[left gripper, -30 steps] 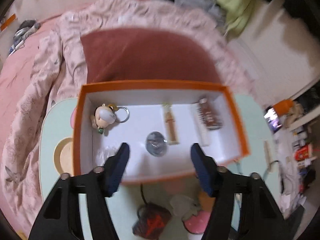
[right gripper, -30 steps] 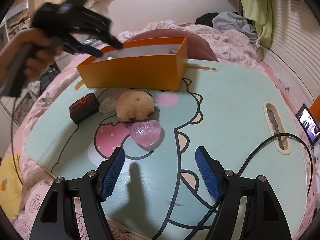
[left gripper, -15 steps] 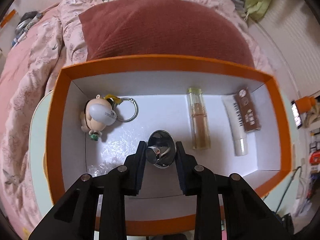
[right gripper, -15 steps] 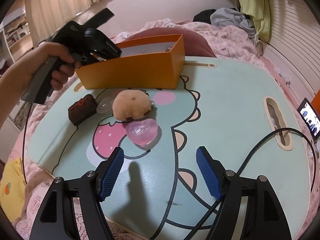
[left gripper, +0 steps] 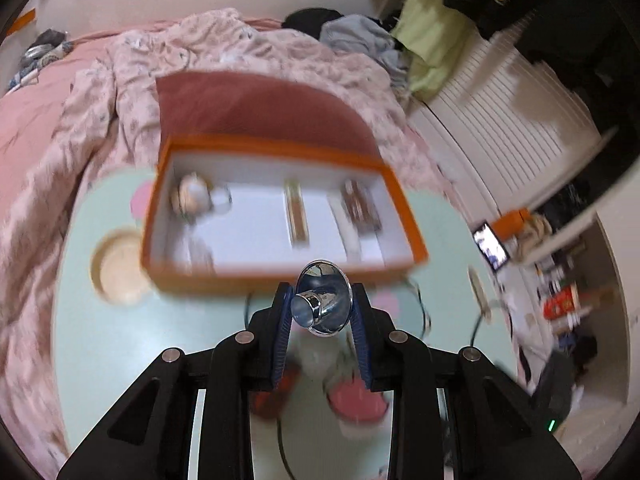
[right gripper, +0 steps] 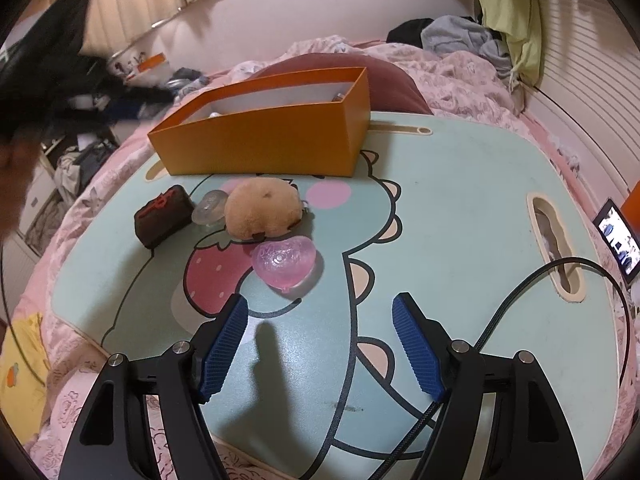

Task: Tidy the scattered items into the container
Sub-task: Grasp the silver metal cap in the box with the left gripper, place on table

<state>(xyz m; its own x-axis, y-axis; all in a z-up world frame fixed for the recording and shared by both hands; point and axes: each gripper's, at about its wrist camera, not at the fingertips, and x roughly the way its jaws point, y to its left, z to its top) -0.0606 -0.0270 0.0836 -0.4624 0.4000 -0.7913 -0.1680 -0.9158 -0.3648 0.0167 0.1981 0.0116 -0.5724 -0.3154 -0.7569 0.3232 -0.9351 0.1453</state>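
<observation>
Left gripper [left gripper: 320, 312] clamps a shiny chrome funnel-shaped piece [left gripper: 324, 304], flared like a little bell, held above the table just short of the orange box [left gripper: 280, 272]. Right gripper [right gripper: 320, 320] hangs wide, empty.

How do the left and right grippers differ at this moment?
The left gripper is shut on a shiny metal funnel-shaped piece; the right gripper stands open with nothing between its pads. The left gripper is raised, facing the orange box; the right gripper sits low over the table, short of the pink heart-shaped case. Both have black arms and ribbed blue pads.
</observation>
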